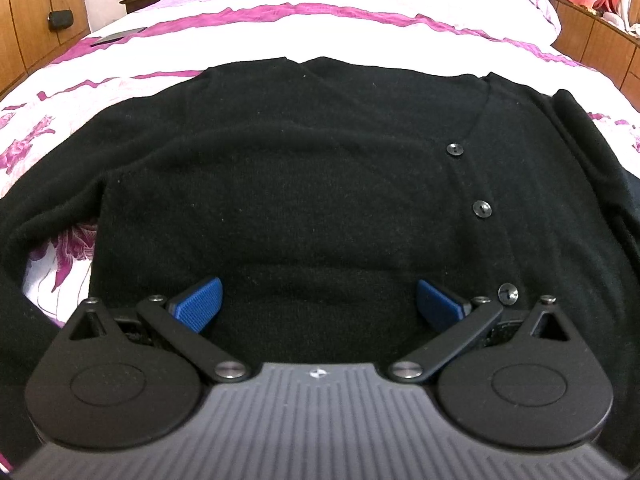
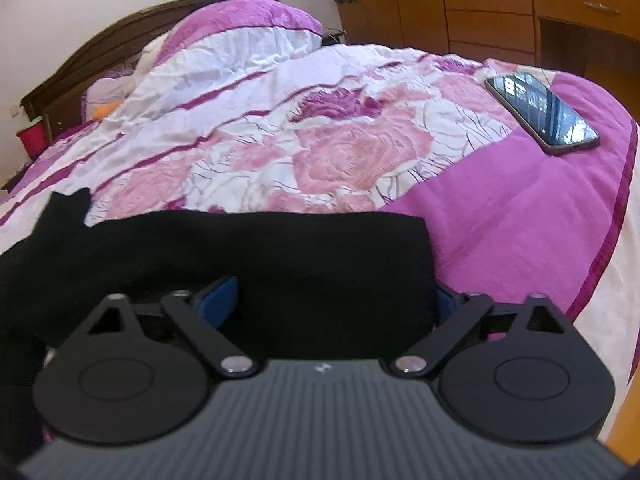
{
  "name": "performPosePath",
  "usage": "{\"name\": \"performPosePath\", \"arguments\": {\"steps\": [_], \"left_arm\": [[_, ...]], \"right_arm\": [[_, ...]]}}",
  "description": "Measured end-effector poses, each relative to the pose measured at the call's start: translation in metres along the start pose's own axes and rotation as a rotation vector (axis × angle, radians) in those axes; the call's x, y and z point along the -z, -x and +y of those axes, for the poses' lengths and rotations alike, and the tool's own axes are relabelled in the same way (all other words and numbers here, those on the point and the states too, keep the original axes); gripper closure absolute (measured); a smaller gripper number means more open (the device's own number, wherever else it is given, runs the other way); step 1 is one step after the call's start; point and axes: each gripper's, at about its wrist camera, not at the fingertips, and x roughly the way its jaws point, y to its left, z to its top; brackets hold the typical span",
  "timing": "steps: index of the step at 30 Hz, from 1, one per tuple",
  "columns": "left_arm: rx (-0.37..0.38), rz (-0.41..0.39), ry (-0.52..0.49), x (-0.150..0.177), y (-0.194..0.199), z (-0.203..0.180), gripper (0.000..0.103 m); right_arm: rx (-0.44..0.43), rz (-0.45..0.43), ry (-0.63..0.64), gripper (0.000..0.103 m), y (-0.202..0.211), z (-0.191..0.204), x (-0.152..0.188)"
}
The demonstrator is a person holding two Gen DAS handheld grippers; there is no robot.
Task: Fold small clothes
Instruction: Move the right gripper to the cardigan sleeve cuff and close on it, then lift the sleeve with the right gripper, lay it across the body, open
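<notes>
A black knit cardigan (image 1: 300,184) with black buttons (image 1: 482,208) lies flat on the bed, front up, one sleeve curving along the left. My left gripper (image 1: 318,300) is open, its blue pads (image 1: 200,302) spread wide just above the cardigan's lower body, holding nothing. In the right wrist view a black sleeve or edge of the cardigan (image 2: 256,256) stretches across the bed. My right gripper (image 2: 332,300) is open with the black fabric lying between its blue pads (image 2: 218,300); the right pad is mostly hidden by the cloth.
The bed has a white, pink and magenta floral bedspread (image 2: 340,148). A phone (image 2: 542,110) lies on it at the far right. Pillows (image 2: 240,36) and a dark headboard lie beyond. Wooden drawers (image 2: 488,12) stand behind the bed.
</notes>
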Motion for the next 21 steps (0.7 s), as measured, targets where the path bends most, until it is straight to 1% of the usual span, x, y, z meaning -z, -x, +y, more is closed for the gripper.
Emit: {"name": "performPosePath", "arguments": {"steps": [1, 2, 4, 5, 7, 8, 10, 12, 15, 17, 19, 21], "left_arm": [[-0.004, -0.002, -0.007, 0.0, 0.0, -0.001, 0.0], [-0.008, -0.007, -0.02, 0.001, -0.001, -0.002, 0.0], [-0.011, -0.016, -0.036, 0.001, -0.001, -0.004, 0.0], [-0.01, -0.018, -0.034, 0.001, -0.001, -0.004, 0.0], [-0.01, -0.02, -0.033, 0.002, -0.001, -0.004, 0.0], [-0.011, -0.022, -0.033, 0.002, -0.001, -0.004, 0.0], [-0.013, -0.026, -0.036, 0.003, -0.001, -0.004, 0.0], [-0.015, -0.031, -0.037, 0.004, 0.0, -0.005, 0.0], [-0.013, -0.037, -0.037, 0.005, 0.002, -0.004, 0.0], [-0.008, -0.037, -0.034, 0.004, 0.002, -0.003, 0.0], [-0.005, -0.034, -0.031, 0.004, 0.004, -0.003, 0.0], [-0.003, -0.027, -0.031, 0.001, 0.006, -0.003, 0.0]], "right_arm": [[-0.007, -0.005, 0.002, 0.023, 0.002, 0.0, 0.0], [-0.013, -0.009, 0.003, 0.025, 0.003, 0.0, 0.0], [-0.022, -0.024, -0.014, 0.035, 0.006, -0.003, 0.001], [-0.027, -0.031, -0.027, 0.038, 0.007, -0.006, 0.001], [-0.041, -0.04, -0.063, 0.053, 0.01, -0.012, 0.001], [-0.056, -0.043, -0.089, 0.058, 0.012, -0.016, 0.0], [-0.134, -0.041, -0.177, 0.079, 0.016, -0.027, -0.003], [-0.203, -0.035, -0.267, 0.08, 0.019, -0.037, -0.007], [-0.249, -0.06, -0.311, 0.084, 0.026, -0.041, -0.015], [-0.259, -0.078, -0.316, 0.087, 0.032, -0.04, -0.021], [-0.262, -0.099, -0.323, 0.094, 0.039, -0.04, -0.03], [-0.269, -0.13, -0.326, 0.094, 0.048, -0.039, -0.04]]}}
